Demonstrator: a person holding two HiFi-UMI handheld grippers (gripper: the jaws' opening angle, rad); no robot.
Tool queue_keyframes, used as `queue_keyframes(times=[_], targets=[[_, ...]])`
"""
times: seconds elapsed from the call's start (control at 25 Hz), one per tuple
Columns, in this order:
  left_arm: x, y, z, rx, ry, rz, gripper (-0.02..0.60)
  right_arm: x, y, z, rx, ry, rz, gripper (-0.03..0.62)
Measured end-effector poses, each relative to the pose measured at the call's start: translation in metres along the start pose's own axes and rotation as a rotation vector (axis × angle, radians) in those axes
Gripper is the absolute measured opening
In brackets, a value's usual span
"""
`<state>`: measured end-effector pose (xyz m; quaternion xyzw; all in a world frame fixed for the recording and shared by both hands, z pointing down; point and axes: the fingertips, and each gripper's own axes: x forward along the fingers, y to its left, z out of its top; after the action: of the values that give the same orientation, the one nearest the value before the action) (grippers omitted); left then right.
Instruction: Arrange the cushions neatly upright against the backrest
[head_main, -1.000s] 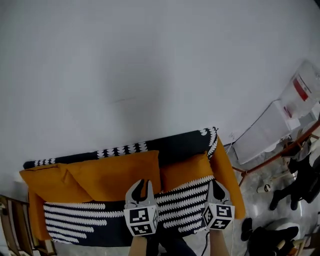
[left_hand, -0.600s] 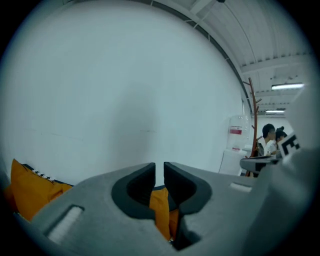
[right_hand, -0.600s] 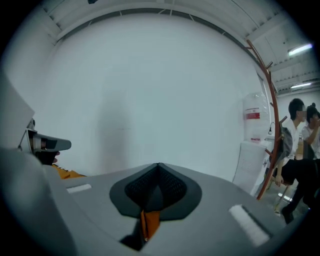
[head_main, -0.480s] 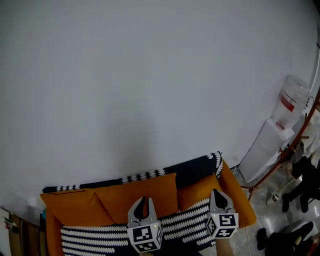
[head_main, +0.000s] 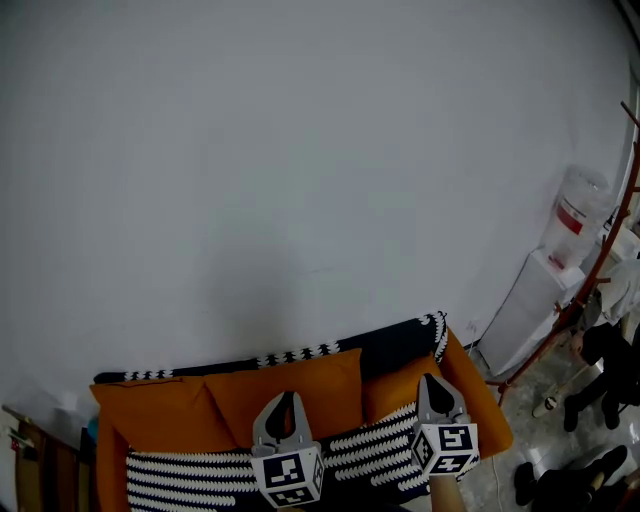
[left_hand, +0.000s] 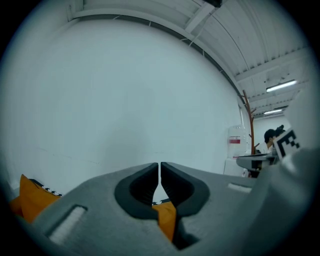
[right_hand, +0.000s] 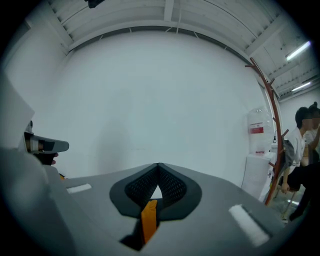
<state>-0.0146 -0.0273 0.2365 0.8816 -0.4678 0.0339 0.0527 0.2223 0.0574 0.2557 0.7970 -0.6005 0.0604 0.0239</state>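
Orange fabric cushions (head_main: 322, 374) stand upright in a row against the black, white-trimmed backrest (head_main: 385, 340) of the orange sofa (head_main: 480, 410). Below them a black-and-white striped throw (head_main: 190, 470) covers the seat. We hold both tools level, aimed at the bare white wall. The left tongs (head_main: 283, 398) have just been closing and now show only a hairline slit, with nothing in them. The right tongs (head_main: 430, 380) are pressed fully together and empty. To us these cushions look light, soft and squashy. A pinch on a top corner or seam should hold, though the cloth may sag.
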Motion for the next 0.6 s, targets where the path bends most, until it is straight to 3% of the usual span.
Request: queue_keyframes(times=[0.6], targets=[[0.003, -0.003, 0.012, 0.055, -0.018, -0.014, 0.003, 0.001, 0.014, 0.007, -0.032, -0.009, 0.016, 0.009]])
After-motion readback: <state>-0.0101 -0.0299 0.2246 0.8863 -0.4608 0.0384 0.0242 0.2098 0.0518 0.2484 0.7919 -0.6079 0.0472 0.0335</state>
